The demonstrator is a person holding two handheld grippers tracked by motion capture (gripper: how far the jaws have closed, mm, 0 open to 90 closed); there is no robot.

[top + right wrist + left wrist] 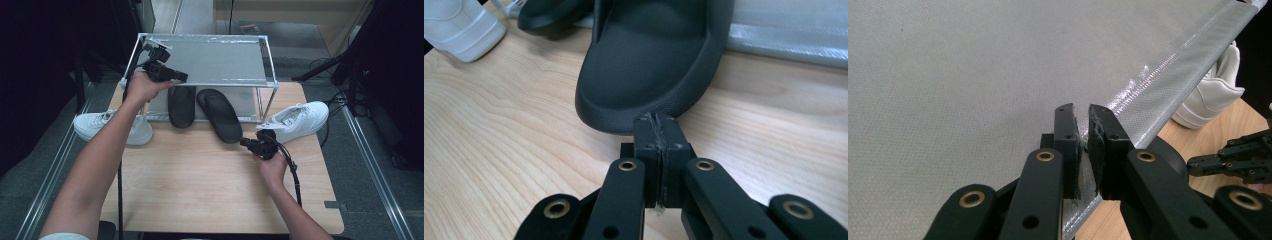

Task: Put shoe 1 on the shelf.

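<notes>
A metal-framed shoe rack (266, 61) with a grey fabric top shelf (973, 75) stands at the table's far side. Two black slippers lie under it: the left slipper (181, 105) and the right slipper (220, 114), whose heel sticks out onto the table. My left gripper (182, 77) hovers over the shelf's front rail (1168, 85) at the left corner; its jaws (1082, 117) stand almost together with nothing between them. My right gripper (243, 142) is shut and empty, its tips (658, 120) right at the right slipper's heel (649, 65).
One white sneaker (107, 125) lies at the table's left edge beside the rack, another white sneaker (297, 119) at the right. The wooden table (200, 180) stretches bare toward the person. Cables and dark stands crowd the floor at the right.
</notes>
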